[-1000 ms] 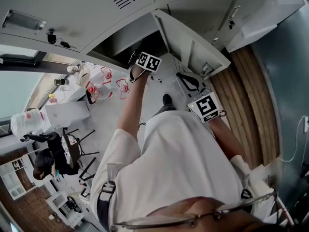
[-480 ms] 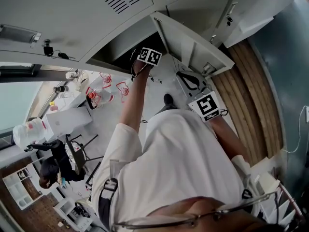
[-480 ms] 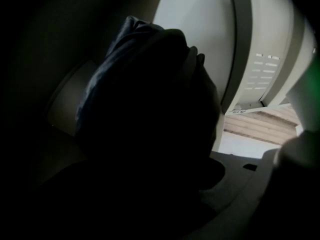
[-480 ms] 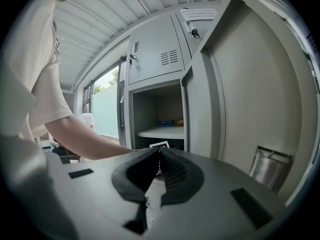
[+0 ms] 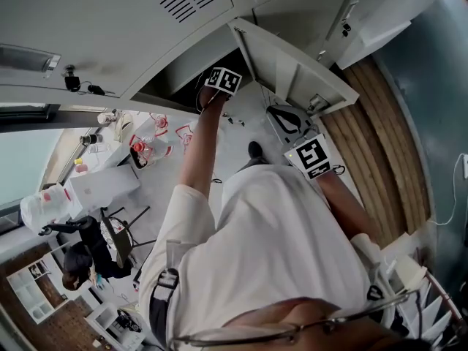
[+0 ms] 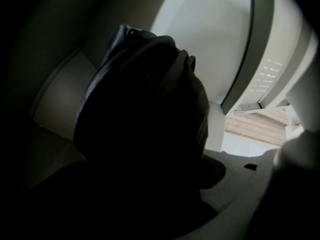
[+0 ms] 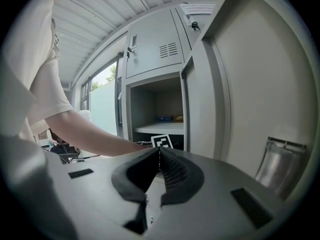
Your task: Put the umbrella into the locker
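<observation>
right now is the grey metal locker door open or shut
Open. The grey metal locker door stands swung out from its dark compartment, and the right gripper view looks straight in at a shelf.

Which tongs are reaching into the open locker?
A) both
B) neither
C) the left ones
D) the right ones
C: the left tongs are inside the locker, jaws opening with the dark umbrella between them. The right tongs hang outside by the door, shut and empty.
</observation>
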`<action>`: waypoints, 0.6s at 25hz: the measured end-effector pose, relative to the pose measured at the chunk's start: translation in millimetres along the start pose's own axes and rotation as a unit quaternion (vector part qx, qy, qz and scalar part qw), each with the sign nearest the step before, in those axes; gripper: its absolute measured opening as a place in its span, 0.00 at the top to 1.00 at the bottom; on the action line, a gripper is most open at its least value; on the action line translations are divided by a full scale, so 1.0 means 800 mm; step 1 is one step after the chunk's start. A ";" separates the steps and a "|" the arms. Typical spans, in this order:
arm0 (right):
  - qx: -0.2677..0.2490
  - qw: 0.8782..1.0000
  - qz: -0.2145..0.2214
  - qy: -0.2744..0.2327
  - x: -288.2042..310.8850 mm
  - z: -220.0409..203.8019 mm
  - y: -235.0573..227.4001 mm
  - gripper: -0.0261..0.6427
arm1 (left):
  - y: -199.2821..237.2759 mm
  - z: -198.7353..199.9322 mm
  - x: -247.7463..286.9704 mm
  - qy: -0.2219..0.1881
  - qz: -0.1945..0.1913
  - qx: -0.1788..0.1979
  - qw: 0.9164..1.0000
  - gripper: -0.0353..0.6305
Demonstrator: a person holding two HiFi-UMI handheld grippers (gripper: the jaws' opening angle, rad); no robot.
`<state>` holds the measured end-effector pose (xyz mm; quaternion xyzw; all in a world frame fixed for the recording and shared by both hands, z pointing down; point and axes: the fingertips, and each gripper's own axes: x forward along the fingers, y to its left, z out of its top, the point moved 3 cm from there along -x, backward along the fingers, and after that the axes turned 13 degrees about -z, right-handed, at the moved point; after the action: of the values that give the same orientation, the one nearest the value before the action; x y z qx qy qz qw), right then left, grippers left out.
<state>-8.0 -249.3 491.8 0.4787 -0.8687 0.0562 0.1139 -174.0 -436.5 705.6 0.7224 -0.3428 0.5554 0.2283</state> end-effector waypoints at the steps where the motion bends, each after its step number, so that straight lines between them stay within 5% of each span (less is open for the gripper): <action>1: 0.000 1.000 0.001 0.002 0.001 -0.001 0.002 0.95 | 0.001 0.000 -0.001 0.000 0.002 0.003 1.000 0.56; 9: 0.003 1.000 0.002 0.007 0.011 -0.001 0.006 0.95 | 0.005 -0.005 -0.006 -0.032 0.022 0.008 0.999 0.44; 11: 0.004 1.000 0.003 0.007 0.013 0.000 0.007 0.95 | 0.007 -0.004 -0.011 -0.054 0.024 0.010 0.998 0.35; 15: 0.003 1.000 0.009 0.010 0.016 -0.003 0.012 0.95 | 0.008 0.010 -0.030 -0.100 0.036 0.020 0.994 0.33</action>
<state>-22.2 -254.5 497.6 0.4702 -0.8718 0.0647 0.1212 -177.6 -440.4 679.9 0.7662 -0.3785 0.4948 0.1580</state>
